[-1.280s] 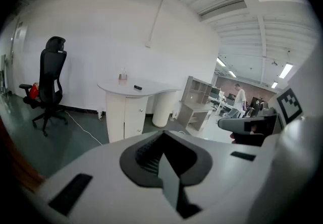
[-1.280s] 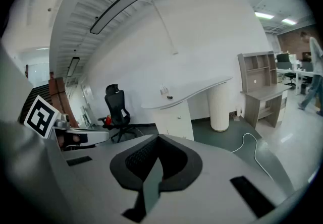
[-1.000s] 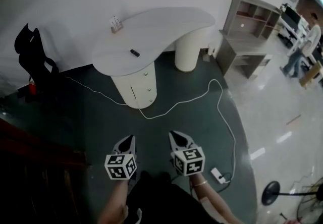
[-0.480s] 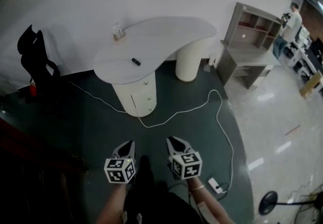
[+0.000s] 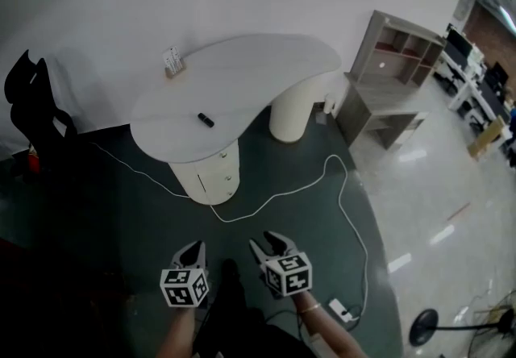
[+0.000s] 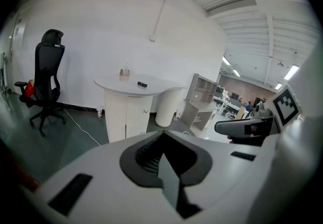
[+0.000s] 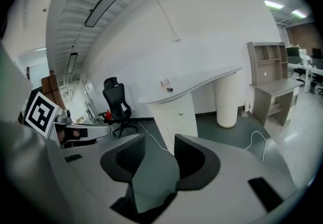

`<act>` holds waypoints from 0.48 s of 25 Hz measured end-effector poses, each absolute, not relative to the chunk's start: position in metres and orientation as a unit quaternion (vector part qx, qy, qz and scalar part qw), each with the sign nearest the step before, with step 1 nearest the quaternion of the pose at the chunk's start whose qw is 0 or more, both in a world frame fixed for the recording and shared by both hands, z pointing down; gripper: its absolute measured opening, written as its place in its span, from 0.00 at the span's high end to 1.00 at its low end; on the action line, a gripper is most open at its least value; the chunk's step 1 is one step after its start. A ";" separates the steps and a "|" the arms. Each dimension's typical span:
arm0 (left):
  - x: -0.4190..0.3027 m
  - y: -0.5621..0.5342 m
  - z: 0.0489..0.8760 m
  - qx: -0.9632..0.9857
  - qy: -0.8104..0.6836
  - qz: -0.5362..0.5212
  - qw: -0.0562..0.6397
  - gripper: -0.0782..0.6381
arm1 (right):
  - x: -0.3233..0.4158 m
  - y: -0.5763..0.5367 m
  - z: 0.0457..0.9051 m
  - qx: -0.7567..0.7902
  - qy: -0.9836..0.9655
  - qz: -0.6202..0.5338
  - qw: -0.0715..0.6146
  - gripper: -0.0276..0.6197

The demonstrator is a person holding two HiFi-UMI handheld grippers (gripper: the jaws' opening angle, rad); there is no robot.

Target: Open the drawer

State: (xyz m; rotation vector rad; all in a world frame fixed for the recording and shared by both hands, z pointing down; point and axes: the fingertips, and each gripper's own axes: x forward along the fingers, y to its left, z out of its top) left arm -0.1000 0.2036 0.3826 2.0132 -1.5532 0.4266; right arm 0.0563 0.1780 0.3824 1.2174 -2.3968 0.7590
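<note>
The white curved desk point(image 5: 242, 66) stands on a round drawer pedestal point(image 5: 208, 175) with small knobs on its front; the pedestal point(image 6: 126, 117) also shows in the left gripper view, and again as the pedestal point(image 7: 176, 117) in the right gripper view. Both grippers hang over the dark floor, well short of the pedestal. My left gripper point(image 5: 193, 250) is shut, and in its own view the left gripper point(image 6: 162, 140) has its pads meeting in a line. My right gripper point(image 5: 268, 242) is open; its jaws have just been opening, and the right gripper point(image 7: 160, 142) has nothing between its pads.
A white cable point(image 5: 274, 191) snakes over the floor to a power strip point(image 5: 339, 314). A black office chair point(image 5: 32, 106) stands at the left. At the right are the desk's white column leg point(image 5: 290, 110) and a grey shelf unit point(image 5: 387, 82). A small black object point(image 5: 206, 119) lies on the desk.
The right gripper's jaws have opened from shut. Both grippers sit lower in the head view. The desk has shifted left in the picture, and the person at the far right is gone.
</note>
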 end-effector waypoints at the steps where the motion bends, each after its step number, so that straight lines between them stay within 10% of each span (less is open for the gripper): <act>1: -0.102 0.192 0.387 0.751 -0.576 0.161 0.281 0.89 | 0.053 0.167 0.388 0.428 -0.843 0.271 0.180 0.71; 12: -0.132 0.062 0.431 0.753 -0.543 0.188 0.320 0.89 | 0.013 0.019 0.444 0.414 -0.828 0.278 0.256 0.70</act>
